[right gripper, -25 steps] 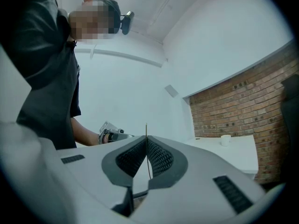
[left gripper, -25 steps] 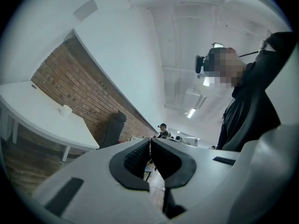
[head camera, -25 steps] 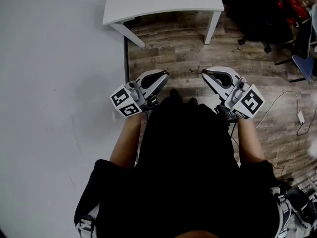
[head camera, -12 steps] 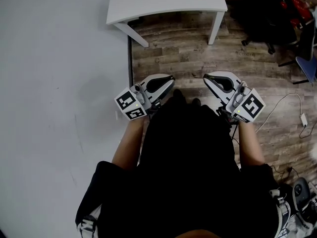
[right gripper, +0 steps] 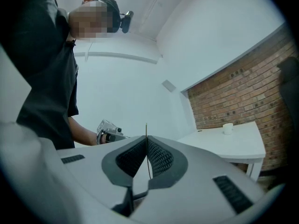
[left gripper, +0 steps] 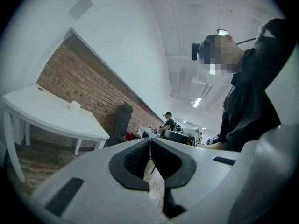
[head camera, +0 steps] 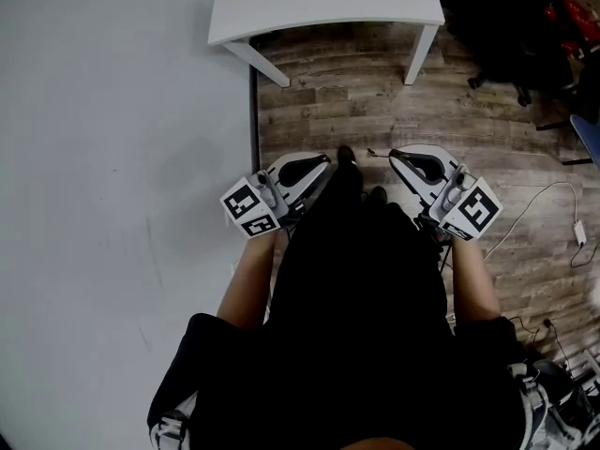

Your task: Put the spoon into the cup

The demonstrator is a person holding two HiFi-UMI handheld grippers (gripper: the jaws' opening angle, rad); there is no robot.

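Note:
A small white cup stands on a white table; it also shows in the right gripper view as the cup on the table. My right gripper is shut on a thin spoon, seen edge-on and poking past the tips. In the head view the right gripper sits before the person's body, the spoon jutting toward the left gripper. The left gripper has its pads together with nothing between them. The cup is out of the head view.
The white table stands ahead on a wood floor, a pale wall to the left. A black office chair and a white cable are at the right. A brick wall backs the table; people sit far off.
Both grippers have sunk a little in front of the body, and the table has slid rightward in the head view. The spoon stays gripped in the right gripper; the left stays shut.

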